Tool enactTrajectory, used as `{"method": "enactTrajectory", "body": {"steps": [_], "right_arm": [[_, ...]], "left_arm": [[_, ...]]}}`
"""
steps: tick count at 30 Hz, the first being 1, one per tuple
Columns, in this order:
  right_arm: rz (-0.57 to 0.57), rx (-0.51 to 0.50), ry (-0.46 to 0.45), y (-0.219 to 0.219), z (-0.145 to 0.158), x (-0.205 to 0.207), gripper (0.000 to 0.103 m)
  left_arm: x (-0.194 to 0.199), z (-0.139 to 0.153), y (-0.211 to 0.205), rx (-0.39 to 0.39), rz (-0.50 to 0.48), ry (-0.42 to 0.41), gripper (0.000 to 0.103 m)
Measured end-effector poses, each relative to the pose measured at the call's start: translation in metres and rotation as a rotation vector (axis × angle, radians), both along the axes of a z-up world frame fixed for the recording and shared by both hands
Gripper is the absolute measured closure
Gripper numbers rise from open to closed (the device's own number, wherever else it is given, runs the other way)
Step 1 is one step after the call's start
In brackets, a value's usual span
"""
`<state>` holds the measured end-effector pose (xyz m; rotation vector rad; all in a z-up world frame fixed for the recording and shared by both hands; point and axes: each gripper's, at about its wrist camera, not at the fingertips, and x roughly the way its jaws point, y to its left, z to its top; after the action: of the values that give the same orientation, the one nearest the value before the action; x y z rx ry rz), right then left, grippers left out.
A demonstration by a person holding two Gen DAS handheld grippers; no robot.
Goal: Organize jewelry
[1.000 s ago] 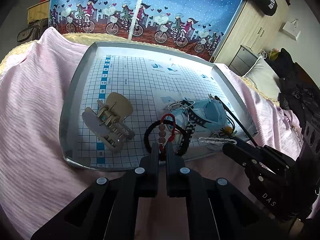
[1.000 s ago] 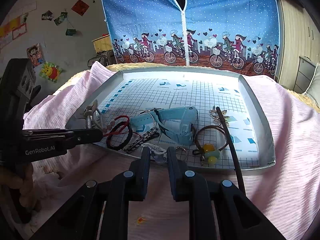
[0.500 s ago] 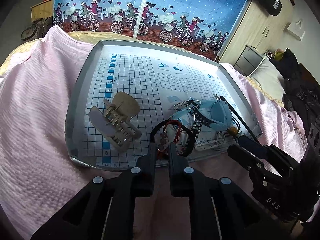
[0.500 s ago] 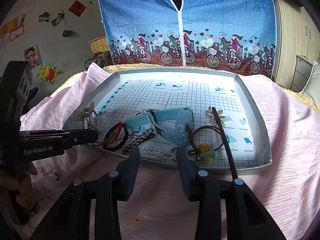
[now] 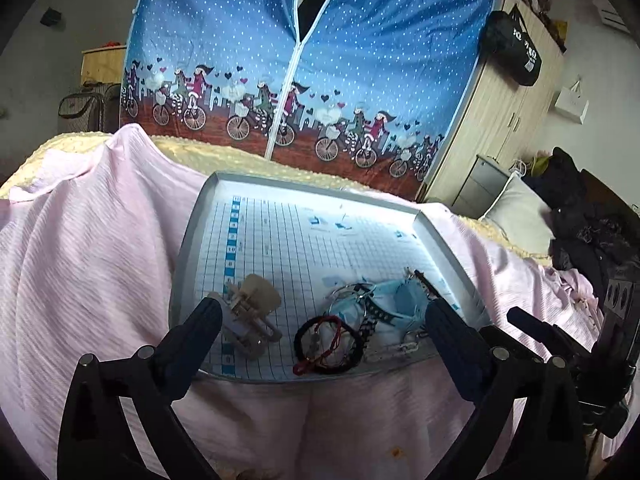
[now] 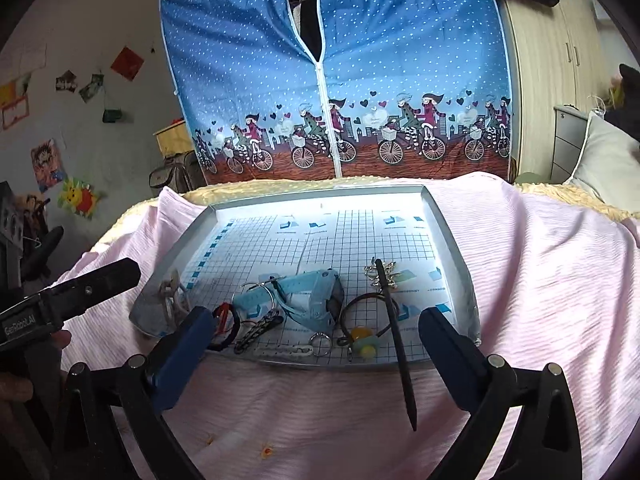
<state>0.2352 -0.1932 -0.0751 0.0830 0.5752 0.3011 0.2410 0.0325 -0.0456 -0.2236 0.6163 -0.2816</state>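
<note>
A grey tray (image 5: 184, 264) (image 6: 454, 248) with a gridded sheet lies on a pink blanket. Along its near edge lie a beige claw hair clip (image 5: 250, 314) (image 6: 172, 296), a black and red cord bracelet (image 5: 328, 344) (image 6: 224, 326), a light blue watch (image 5: 394, 302) (image 6: 316, 300), a hair tie with yellow and green beads (image 6: 362, 342), a silver brooch (image 6: 380, 274) and a black stick (image 6: 396, 336) that overhangs the rim. My left gripper (image 5: 322, 330) stands wide open short of the tray, holding nothing. My right gripper (image 6: 316, 334) is wide open too, empty.
A blue zip wardrobe cover with cyclists (image 6: 332, 92) stands behind the bed. A wooden wardrobe (image 5: 500, 104) and a pillow (image 5: 516, 216) are at the right. Dark clothes (image 5: 588, 236) lie at the far right. A white chain (image 6: 282, 350) and a ring (image 6: 322, 340) rest by the tray's near rim.
Both grippers have opened wide and drawn back and up from the tray. The left one let go of the black and red bracelet, which now lies on the tray.
</note>
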Motion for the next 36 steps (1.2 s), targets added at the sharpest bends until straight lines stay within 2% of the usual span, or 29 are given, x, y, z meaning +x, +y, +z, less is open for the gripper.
{"method": "enactTrajectory", "body": {"steps": [3, 7, 11, 18, 23, 29, 36], "right_arm": [[-0.011, 0.016, -0.035, -0.004, 0.009, -0.007, 0.000], [-0.021, 0.021, -0.082, -0.009, 0.022, -0.022, 0.000], [-0.023, 0.024, -0.134, -0.012, 0.036, -0.039, 0.000], [-0.036, 0.058, -0.189, -0.018, 0.054, -0.070, 0.000], [-0.050, 0.041, -0.246, -0.019, 0.064, -0.096, 0.000], [-0.056, 0.043, -0.300, -0.017, 0.068, -0.137, 0.000], [-0.051, 0.056, -0.300, -0.014, 0.062, -0.185, 0.000]], "left_arm": [[-0.010, 0.011, 0.000, 0.018, 0.012, -0.054, 0.002], [-0.024, 0.022, -0.006, 0.104, 0.041, -0.094, 0.002], [-0.038, 0.033, -0.007, 0.149, 0.058, -0.140, 0.002], [-0.075, 0.059, 0.001, 0.151, 0.085, -0.236, 0.002], [-0.106, 0.072, -0.001, 0.167, 0.084, -0.291, 0.002], [-0.152, 0.074, -0.008, 0.160, 0.093, -0.321, 0.002], [-0.206, 0.070, -0.010, 0.144, 0.115, -0.333, 0.002]]}}
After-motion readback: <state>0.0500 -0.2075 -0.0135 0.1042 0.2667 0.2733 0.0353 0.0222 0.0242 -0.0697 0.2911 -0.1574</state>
